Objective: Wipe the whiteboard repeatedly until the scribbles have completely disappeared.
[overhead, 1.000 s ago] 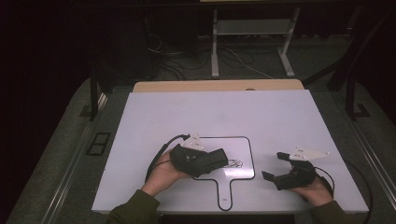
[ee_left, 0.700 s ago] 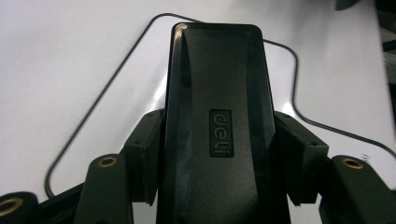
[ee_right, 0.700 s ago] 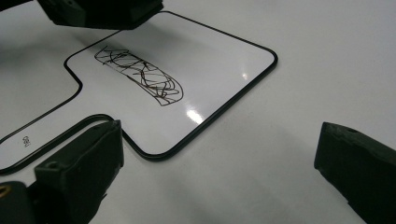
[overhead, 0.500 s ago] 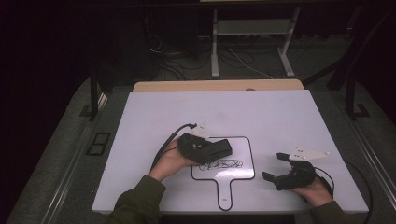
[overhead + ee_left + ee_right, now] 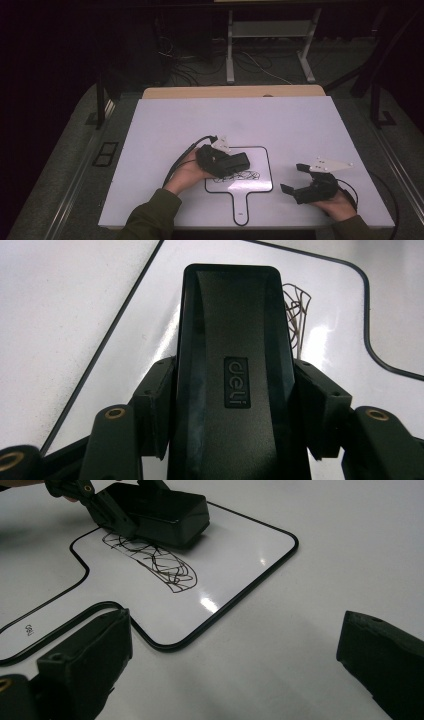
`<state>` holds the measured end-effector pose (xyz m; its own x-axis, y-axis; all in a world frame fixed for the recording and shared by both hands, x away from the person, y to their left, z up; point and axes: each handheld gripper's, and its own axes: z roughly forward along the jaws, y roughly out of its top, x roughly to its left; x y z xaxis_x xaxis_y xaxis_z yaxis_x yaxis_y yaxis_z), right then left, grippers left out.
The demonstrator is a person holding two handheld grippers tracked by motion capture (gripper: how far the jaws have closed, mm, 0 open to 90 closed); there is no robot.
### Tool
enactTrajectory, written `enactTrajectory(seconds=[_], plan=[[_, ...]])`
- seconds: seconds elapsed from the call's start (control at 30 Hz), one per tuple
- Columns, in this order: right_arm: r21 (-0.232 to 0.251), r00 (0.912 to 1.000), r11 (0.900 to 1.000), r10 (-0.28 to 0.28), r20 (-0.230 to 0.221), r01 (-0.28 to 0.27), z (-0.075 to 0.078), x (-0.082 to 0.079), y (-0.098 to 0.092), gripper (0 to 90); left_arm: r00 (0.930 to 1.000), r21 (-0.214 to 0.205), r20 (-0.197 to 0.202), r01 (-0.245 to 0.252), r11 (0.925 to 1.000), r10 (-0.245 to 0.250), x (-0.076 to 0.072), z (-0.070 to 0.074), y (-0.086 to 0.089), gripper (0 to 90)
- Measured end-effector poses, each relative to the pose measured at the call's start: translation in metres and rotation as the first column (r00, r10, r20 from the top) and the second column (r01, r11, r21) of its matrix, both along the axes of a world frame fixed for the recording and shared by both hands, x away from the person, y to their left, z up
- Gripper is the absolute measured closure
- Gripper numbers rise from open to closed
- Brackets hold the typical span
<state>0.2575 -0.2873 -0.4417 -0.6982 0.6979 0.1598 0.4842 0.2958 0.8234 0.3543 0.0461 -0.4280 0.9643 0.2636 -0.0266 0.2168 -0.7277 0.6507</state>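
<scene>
A small handled whiteboard (image 5: 262, 159) lies on the white table (image 5: 165, 125), with a black scribble (image 5: 243, 175) near its middle. My left gripper (image 5: 231, 162) is shut on a black eraser (image 5: 236, 160) that rests on the board just beyond the scribble. In the left gripper view both jaws clamp the sides of the eraser (image 5: 232, 315), and the scribble (image 5: 296, 315) shows past its right edge. The right gripper view shows the eraser (image 5: 165, 510), the scribble (image 5: 160, 565) and the board (image 5: 240, 570). My right gripper (image 5: 292, 178) rests open on the table to the right of the board, holding nothing.
A wooden strip (image 5: 230, 92) runs along the table's far edge. Beyond it stand metal desk legs (image 5: 230, 45) among loose cables on the floor. A black floor socket (image 5: 105, 153) sits left of the table. Each gripper trails a cable (image 5: 182, 155).
My left hand has carried the eraser away from the table's front edge and a little right across the board, baring more of the scribble. The right gripper has stayed put.
</scene>
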Motion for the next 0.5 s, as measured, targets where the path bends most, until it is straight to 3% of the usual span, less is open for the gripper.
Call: enactTrajectory(seconds=[0.2, 0.5], plan=[[-0.002, 1.0, 1.0, 0.001, 0.001, -0.001, -0.0003, 0.0002, 0.0007, 0.4, 1.0, 0.012, -0.008, 0.004, 0.9999, -0.004, 0.0011, -0.0064, -0.0001, 39.1], [-0.001, 1.0, 1.0, -0.001, -0.001, 0.001, -0.0001, 0.0001, 0.0002, 0.4, 0.9997, -0.01, -0.021, 0.012, 0.9999, -0.012, 0.0011, -0.0102, 0.0025, 39.1]])
